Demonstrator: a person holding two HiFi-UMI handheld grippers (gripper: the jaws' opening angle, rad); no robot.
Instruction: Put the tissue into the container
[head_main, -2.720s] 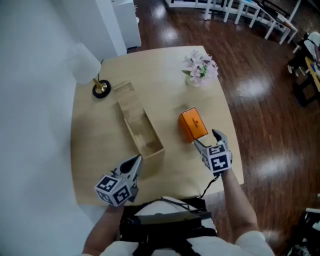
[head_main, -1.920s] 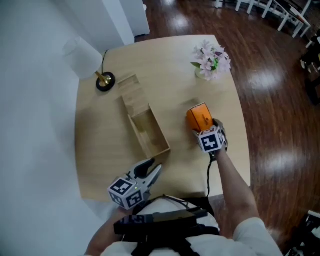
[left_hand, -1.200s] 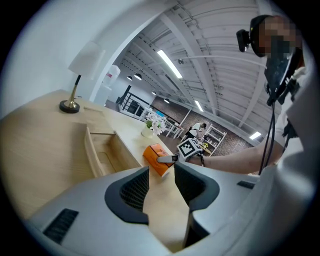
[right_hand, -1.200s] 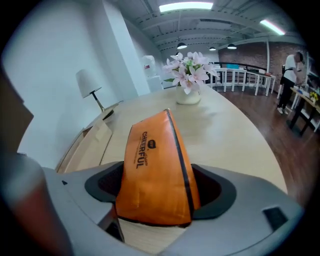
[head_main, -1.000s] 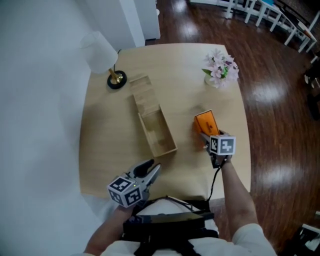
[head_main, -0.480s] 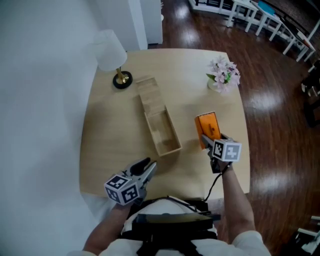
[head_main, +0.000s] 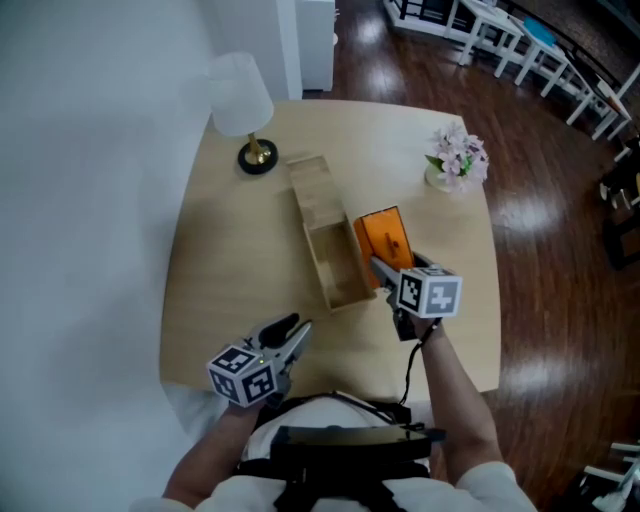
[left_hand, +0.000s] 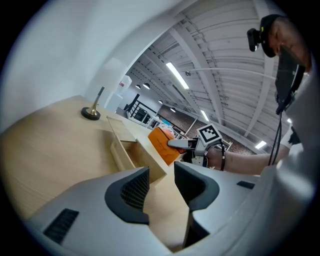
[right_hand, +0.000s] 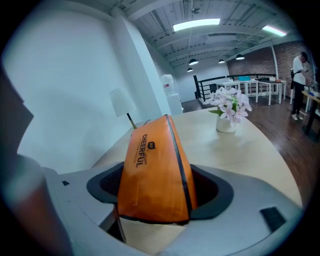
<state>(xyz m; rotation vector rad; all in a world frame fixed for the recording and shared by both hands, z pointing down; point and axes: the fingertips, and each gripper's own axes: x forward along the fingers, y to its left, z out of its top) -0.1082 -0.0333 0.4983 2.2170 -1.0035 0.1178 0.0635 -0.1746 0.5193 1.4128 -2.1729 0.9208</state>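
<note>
An orange tissue pack is clamped between my right gripper's jaws and rests right beside the long wooden container, against its right wall. Whether the pack is off the table I cannot tell. The container's near compartment is open and empty; its far part is covered by a lid. From the left gripper view, the pack shows next to the container. My left gripper hovers near the table's front edge, open, with nothing between its jaws.
A white-shaded lamp stands at the table's back left. A vase of pink flowers sits at the back right. Dark wooden floor surrounds the table. A person stands far off by white tables.
My right gripper took hold of the orange pack and carried it left, up against the container's right side. The left gripper stayed near the front edge.
</note>
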